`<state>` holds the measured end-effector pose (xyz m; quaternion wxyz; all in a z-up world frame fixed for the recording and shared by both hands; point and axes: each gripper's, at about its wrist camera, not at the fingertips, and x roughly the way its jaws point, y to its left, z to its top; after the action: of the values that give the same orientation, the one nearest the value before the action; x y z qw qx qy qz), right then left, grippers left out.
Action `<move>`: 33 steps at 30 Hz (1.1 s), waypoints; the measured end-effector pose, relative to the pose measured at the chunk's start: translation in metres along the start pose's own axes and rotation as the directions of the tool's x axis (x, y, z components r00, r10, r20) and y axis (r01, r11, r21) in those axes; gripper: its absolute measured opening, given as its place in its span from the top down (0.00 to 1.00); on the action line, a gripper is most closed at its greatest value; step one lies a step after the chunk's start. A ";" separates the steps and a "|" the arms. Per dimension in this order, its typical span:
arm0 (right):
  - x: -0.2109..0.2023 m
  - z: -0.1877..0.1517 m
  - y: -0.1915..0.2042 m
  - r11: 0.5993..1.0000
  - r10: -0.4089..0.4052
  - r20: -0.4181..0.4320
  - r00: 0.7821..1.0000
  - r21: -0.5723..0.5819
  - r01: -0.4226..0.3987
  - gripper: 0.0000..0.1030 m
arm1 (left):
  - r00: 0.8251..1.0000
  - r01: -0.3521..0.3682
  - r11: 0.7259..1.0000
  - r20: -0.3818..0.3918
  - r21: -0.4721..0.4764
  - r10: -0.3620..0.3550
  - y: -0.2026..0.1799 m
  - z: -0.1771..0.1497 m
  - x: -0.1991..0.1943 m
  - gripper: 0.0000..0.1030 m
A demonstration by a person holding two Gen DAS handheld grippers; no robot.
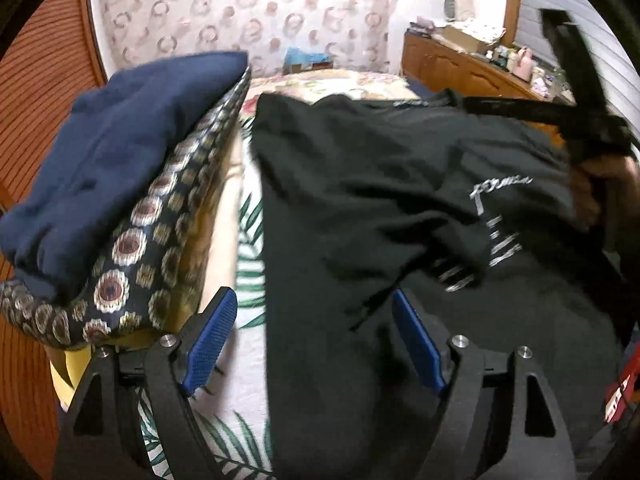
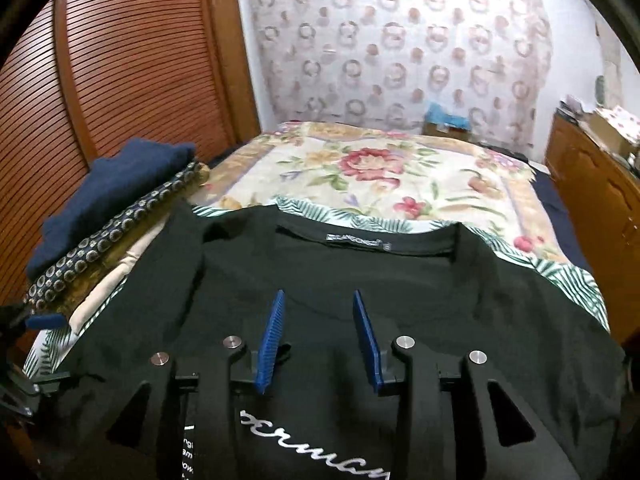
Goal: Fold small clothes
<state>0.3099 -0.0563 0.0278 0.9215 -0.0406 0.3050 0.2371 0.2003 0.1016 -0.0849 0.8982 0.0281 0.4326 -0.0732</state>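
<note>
While lying flat across the lower frame, black T-shirt (image 2: 400, 276) pointing collar toward upper frame, lengthwise; left gripper (image 1: 314, 344) and right gripper (image 2: 318, 336) hovering spread, gripping nothing.

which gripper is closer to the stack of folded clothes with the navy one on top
Left. The left gripper sits right beside the folded stack, open over the black t-shirt's edge. The right gripper is over the shirt's middle, farther away.

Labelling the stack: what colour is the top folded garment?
Navy blue, plain. The folded garment shows best in the left wrist view.
</note>
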 end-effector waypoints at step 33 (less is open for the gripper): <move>-0.030 -0.048 0.078 0.974 0.220 -0.111 0.969 -0.037 -0.225 0.98 | 1.000 -0.017 1.000 0.008 0.008 0.017 0.007 -0.010 0.010 0.22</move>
<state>0.2269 -0.0103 0.0116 0.8702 -0.0413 0.3503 0.3439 0.1996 0.1085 -0.0991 0.9004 0.0351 0.4283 -0.0676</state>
